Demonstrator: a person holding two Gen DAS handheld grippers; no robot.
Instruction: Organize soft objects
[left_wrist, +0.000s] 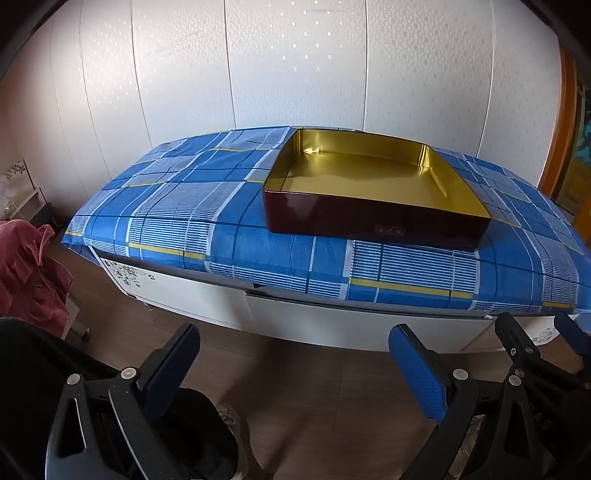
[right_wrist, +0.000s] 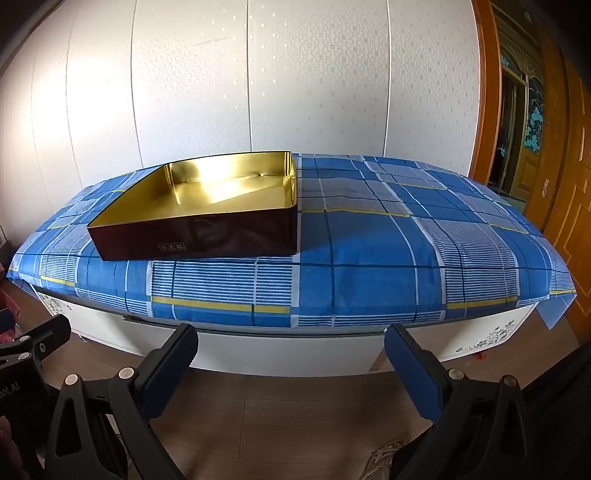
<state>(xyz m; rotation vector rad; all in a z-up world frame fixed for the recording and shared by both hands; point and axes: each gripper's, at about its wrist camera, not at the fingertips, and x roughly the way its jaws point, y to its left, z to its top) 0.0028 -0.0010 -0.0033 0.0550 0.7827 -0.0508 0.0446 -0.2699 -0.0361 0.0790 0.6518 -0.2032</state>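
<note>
A square tin box, gold inside and dark brown outside, stands empty on a cabinet top under a blue plaid cloth. In the right wrist view the box sits on the left half of the cloth. My left gripper hangs open over the wooden floor, short of the cabinet's front, with nothing between its fingers. My right gripper is open and empty too, just to its right, and it also shows at the edge of the left wrist view. No soft object lies on the cloth.
A pink fabric heap lies at the far left beside the cabinet. The white cabinet front stands close ahead. A shoe is on the floor below. White wall panels rise behind, and a wooden door is at the right.
</note>
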